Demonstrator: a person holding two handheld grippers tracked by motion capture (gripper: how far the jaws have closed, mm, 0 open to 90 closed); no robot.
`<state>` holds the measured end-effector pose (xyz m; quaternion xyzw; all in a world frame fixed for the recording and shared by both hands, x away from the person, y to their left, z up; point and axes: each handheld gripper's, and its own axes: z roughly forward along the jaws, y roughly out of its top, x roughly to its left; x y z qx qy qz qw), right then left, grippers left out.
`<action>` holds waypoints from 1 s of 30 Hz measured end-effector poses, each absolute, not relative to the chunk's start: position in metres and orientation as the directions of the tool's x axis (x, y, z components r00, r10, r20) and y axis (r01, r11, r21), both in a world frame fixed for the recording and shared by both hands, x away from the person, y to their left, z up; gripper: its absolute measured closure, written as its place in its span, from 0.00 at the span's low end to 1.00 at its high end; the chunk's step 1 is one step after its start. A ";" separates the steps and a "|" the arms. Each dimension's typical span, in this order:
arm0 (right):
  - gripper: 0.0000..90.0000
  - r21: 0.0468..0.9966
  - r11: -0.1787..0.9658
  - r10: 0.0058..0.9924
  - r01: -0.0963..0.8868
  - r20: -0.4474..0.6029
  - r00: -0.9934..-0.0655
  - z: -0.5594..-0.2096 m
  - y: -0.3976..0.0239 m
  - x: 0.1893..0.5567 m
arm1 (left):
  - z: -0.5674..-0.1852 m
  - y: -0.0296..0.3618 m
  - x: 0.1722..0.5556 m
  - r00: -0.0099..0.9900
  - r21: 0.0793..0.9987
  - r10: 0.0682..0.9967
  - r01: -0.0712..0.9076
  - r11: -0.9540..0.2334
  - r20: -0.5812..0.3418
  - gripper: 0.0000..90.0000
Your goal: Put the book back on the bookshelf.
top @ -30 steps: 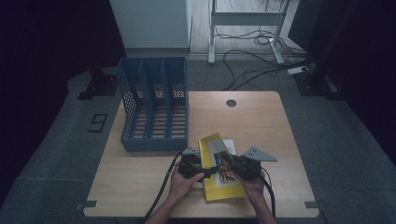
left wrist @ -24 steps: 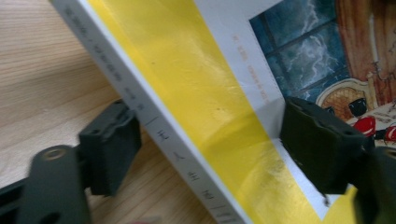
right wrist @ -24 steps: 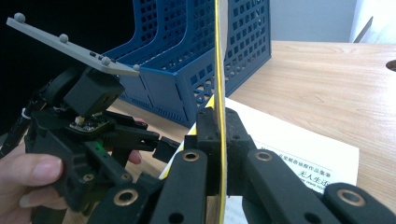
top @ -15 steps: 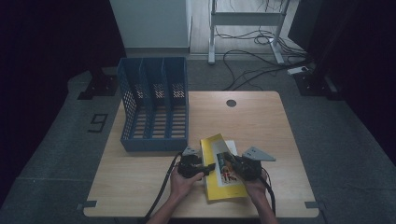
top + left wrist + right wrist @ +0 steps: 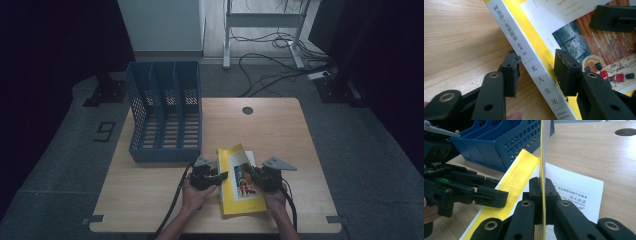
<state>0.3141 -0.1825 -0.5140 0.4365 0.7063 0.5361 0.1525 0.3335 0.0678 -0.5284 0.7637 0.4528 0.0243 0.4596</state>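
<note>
A yellow book (image 5: pixel 235 192) lies on the wooden table (image 5: pixel 280 130) near its front edge. In the left gripper view its white spine (image 5: pixel 534 67) with Chinese characters runs between my left gripper's (image 5: pixel 537 72) open jaws, one on each side. My right gripper (image 5: pixel 541 192) is shut on the edge of the front cover (image 5: pixel 543 157), which stands raised and is seen edge-on. Beneath the cover a white title page (image 5: pixel 574 195) shows. In the high view the left gripper (image 5: pixel 220 176) and right gripper (image 5: pixel 247 172) face each other over the book.
A blue three-slot file organizer (image 5: pixel 165 112) stands at the table's back left, just beyond the book. A round cable hole (image 5: pixel 247 110) sits near the far edge. Cables and a desk frame (image 5: pixel 265 30) lie on the floor behind.
Both hands stay at the book in nearly the same place; no clear movement shows.
</note>
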 end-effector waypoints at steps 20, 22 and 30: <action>0.78 0.867 0.120 0.792 0.484 0.210 -0.574 -0.514 -0.189 0.315 | -0.515 0.065 0.324 0.623 0.767 0.701 0.619 -0.170 -0.347 0.69; 0.69 0.862 0.123 0.805 0.491 0.203 -0.558 -0.514 -0.190 0.316 | -0.514 0.064 0.323 0.626 0.772 0.698 0.613 -0.165 -0.347 0.71; 0.54 0.852 0.124 0.812 0.509 0.208 -0.546 -0.520 -0.192 0.320 | -0.511 0.063 0.318 0.641 0.794 0.700 0.583 -0.176 -0.315 0.71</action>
